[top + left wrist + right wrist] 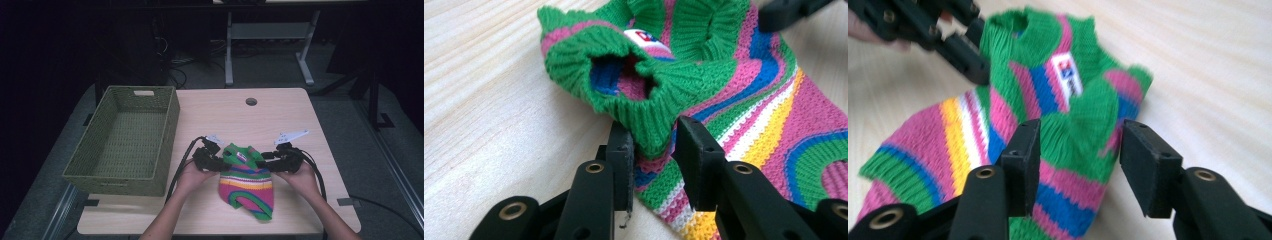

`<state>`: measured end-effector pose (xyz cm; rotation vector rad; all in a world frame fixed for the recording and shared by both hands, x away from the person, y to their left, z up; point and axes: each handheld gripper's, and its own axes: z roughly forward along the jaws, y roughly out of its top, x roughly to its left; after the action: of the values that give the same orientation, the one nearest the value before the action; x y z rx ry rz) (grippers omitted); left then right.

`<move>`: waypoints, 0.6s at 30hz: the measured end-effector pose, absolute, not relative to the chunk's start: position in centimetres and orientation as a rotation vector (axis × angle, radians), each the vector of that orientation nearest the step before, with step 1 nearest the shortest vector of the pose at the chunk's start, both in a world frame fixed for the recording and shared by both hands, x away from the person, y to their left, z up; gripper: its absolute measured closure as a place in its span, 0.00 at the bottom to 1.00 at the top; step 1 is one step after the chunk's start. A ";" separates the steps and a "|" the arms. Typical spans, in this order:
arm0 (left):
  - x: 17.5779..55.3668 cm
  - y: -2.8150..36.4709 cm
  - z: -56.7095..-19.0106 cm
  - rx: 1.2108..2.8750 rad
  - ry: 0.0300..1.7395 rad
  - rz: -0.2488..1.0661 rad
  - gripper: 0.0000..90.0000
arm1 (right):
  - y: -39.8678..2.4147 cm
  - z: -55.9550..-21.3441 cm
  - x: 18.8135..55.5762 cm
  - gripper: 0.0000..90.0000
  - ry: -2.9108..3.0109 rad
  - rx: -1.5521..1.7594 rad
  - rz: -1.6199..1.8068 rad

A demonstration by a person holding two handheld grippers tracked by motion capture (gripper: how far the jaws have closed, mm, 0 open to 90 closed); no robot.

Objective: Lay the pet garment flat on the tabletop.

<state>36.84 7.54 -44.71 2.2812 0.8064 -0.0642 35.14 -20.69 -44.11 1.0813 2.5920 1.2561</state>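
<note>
Reaching in from the near edge of the table [295,105], we hold one claw in each hand, forearms angled inward so that both claws meet at the upper end of a small striped knitted sweater [247,182]. Our left hand [189,176] carries the left claw [223,161] at the sweater's left shoulder; our right hand [301,174] carries the right claw [264,159] at the opposite shoulder. Both hands sit low over the tabletop with the claws pointing toward each other.

The sweater lies flat on the table, near its front edge, between our hands and to the right of a green woven basket [125,141], which it does not touch.

In the left gripper view, the left claw [654,150] is released: its jaws stand on either side of a green ribbed sleeve cuff [644,95], with a gap visible at the pads. In the right gripper view, the right claw [1080,150] is likewise released, jaws spread either side of the other green sleeve without pressing it.

A white label [1068,74] is sewn inside the neckline. It bears red and blue marks; we cannot read the lettering.
</note>
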 end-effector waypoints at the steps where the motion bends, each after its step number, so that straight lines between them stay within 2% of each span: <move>1: 36.8 7.5 -44.7 2.281 0.806 -0.064 0.74 | -20.7 -44.1 35.1 0.57 2.592 1.081 1.256; 5: 37.0 7.7 -44.7 2.290 0.807 -0.062 0.64 | -20.4 -44.1 36.1 0.59 2.600 1.081 1.187; 6: 37.0 7.7 -44.8 2.271 0.831 -0.064 0.64 | -20.3 -44.2 36.6 0.65 2.581 1.079 1.192; 7: 37.0 7.7 -44.8 2.271 0.831 -0.064 0.66 | -20.2 -44.2 36.8 0.70 2.571 1.078 1.190; 8: 37.2 7.7 -44.9 2.272 0.831 -0.060 0.72 | -20.1 -44.4 36.9 0.78 2.570 1.074 1.185; 9: 37.2 7.7 -44.9 2.272 0.831 -0.060 0.79 | -20.1 -44.4 36.9 0.78 2.570 1.074 1.185; 10: 37.4 7.7 -45.0 2.265 0.837 -0.063 0.87 | -20.0 -44.8 37.3 0.88 2.585 1.084 1.163; 12: 37.5 7.7 -45.0 2.264 0.852 -0.062 0.91 | -19.9 -45.2 37.7 0.91 2.601 1.082 1.137; 14: 37.7 7.7 -45.0 2.252 0.871 -0.049 0.92 | -19.9 -45.0 38.0 0.91 2.561 1.111 1.152; 18: 38.4 7.8 -45.0 2.235 0.936 -0.033 0.86 | -20.2 -44.8 38.8 0.90 2.480 1.167 1.157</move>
<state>38.38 7.81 -45.00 2.2347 0.9359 -0.0329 38.79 -20.21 -44.82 1.1674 2.4797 1.1566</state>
